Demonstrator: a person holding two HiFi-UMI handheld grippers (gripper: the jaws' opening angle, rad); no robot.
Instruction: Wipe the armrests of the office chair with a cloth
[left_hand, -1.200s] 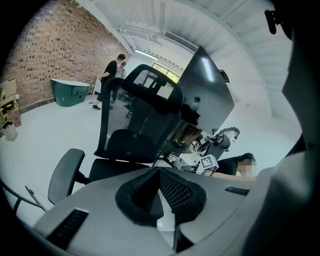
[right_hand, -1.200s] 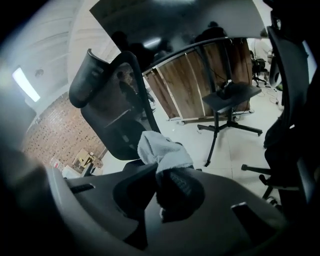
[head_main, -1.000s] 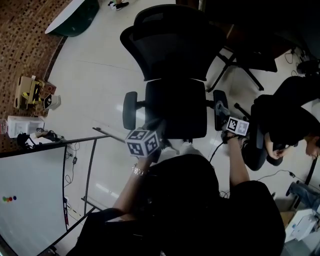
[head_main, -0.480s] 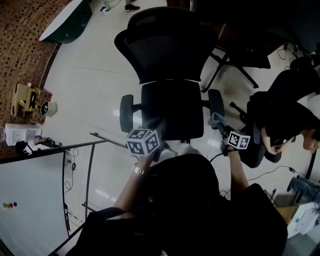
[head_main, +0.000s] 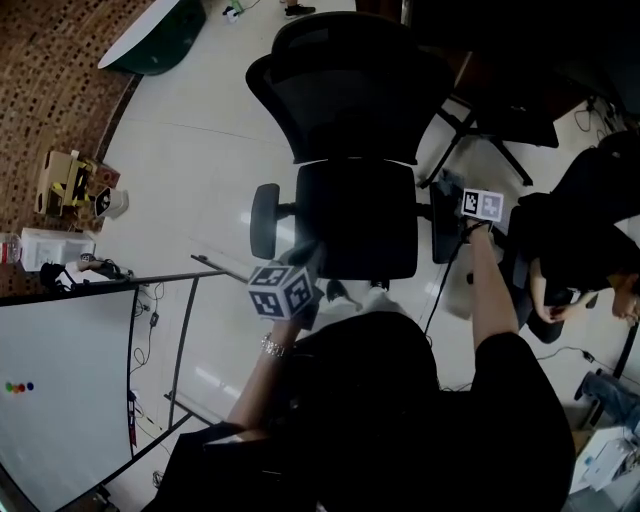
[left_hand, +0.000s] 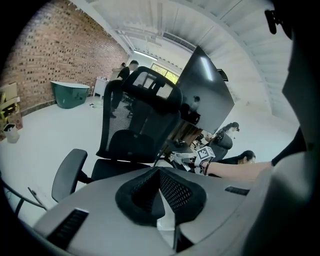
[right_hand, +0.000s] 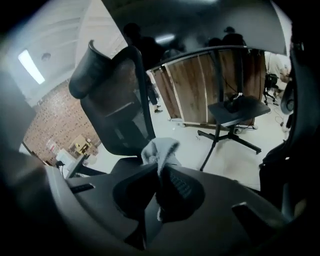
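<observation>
Evidently soft and light, the cloth (right_hand: 159, 149) flops limply, pinched by a bunched fold in the right gripper (right_hand: 160, 170) at the right armrest (head_main: 441, 238) — the left gripper (left_hand: 159, 172) sits nearer, jaws closed on nothing.

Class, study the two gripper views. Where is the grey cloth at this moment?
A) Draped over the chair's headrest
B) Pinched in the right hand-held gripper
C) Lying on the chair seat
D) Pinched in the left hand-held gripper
B: the right gripper view shows the cloth clamped between the jaws of the right hand-held gripper, while the left hand-held gripper has its jaws together on nothing.
</observation>
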